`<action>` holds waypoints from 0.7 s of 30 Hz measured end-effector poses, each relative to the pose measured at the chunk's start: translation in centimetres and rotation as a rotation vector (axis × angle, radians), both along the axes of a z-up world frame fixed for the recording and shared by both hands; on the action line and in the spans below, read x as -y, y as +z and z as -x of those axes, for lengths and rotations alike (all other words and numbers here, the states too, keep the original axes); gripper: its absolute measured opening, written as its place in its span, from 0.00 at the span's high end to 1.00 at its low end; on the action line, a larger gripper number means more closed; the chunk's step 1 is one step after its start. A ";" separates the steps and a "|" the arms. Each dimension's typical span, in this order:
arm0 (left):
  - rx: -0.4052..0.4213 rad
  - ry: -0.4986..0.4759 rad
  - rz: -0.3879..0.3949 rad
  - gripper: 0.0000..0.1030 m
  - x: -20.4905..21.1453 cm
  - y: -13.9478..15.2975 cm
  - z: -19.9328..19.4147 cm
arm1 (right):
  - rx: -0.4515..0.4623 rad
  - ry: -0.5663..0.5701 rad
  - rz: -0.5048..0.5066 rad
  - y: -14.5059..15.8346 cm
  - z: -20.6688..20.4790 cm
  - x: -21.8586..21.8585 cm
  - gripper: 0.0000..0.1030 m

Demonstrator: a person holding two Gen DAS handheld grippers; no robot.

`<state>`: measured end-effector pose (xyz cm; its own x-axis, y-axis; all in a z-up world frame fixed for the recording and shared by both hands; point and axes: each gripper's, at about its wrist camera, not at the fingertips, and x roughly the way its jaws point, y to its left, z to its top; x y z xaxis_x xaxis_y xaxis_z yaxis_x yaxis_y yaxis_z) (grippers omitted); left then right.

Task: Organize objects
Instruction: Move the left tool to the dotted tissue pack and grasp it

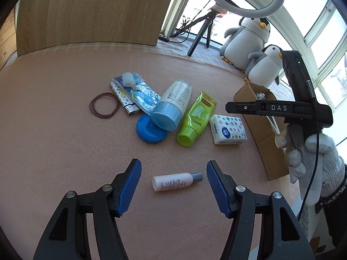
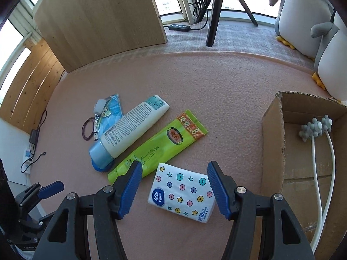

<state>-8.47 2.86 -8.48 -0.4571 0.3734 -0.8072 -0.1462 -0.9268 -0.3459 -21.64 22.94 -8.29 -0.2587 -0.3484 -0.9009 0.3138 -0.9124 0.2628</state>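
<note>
While both tools hang over the pink felt mat [image 1: 65,130], neither one holds anything. The left gripper [image 1: 173,186] has its blue-padded jaws spread wide on either side of a small white bottle [image 1: 173,181] with a grey cap, which lies on its side on the mat between the fingertips without touching them. The right gripper [image 2: 174,189] is likewise spread apart, framing a tissue pack [image 2: 184,195] printed with stars and dots. Just beyond that pack lie a green tube [image 2: 160,147] and a white tube with a blue cap [image 2: 128,130], side by side, the latter resting on a blue disc [image 1: 149,130]. Farther left sit a lighter [image 1: 125,101], a blue foil packet [image 1: 143,95] and hair ties [image 1: 104,107]. A cardboard box [image 2: 273,140] stands to the right, holding a white-handled massager [image 2: 316,127]. A gloved hand [image 1: 314,158] grips the right tool.
</note>
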 end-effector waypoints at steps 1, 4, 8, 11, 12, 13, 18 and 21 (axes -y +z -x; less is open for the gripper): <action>0.000 -0.007 -0.002 0.36 -0.2 0.0 -0.1 | 0.001 0.000 -0.008 -0.2 0.3 0.1 0.43; 0.004 -0.024 -0.009 0.36 -0.8 0.0 -0.4 | 0.020 0.008 -0.040 -0.9 0.9 0.5 0.43; 0.007 -0.048 -0.015 0.36 -1.7 0.0 -0.5 | 0.090 0.022 -0.068 -2.0 1.1 0.7 0.43; 0.009 -0.064 -0.016 0.36 -2.2 -0.1 -0.6 | 0.128 0.027 -0.032 -2.2 0.4 0.4 0.43; 0.010 -0.066 -0.017 0.36 -2.3 -0.1 -0.5 | 0.140 0.028 -0.020 -2.2 0.1 0.2 0.43; 0.012 -0.068 -0.019 0.36 -2.4 -0.1 -0.5 | 0.155 0.028 -0.011 -2.3 -0.2 0.0 0.43; 0.026 -0.089 -0.032 0.36 -3.0 -0.7 -0.5 | 0.203 0.056 0.057 -2.5 -2.8 -0.5 0.43; 0.035 -0.104 -0.037 0.36 -3.8 -1.2 -0.3 | 0.196 0.042 0.089 -2.5 -4.0 -1.2 0.43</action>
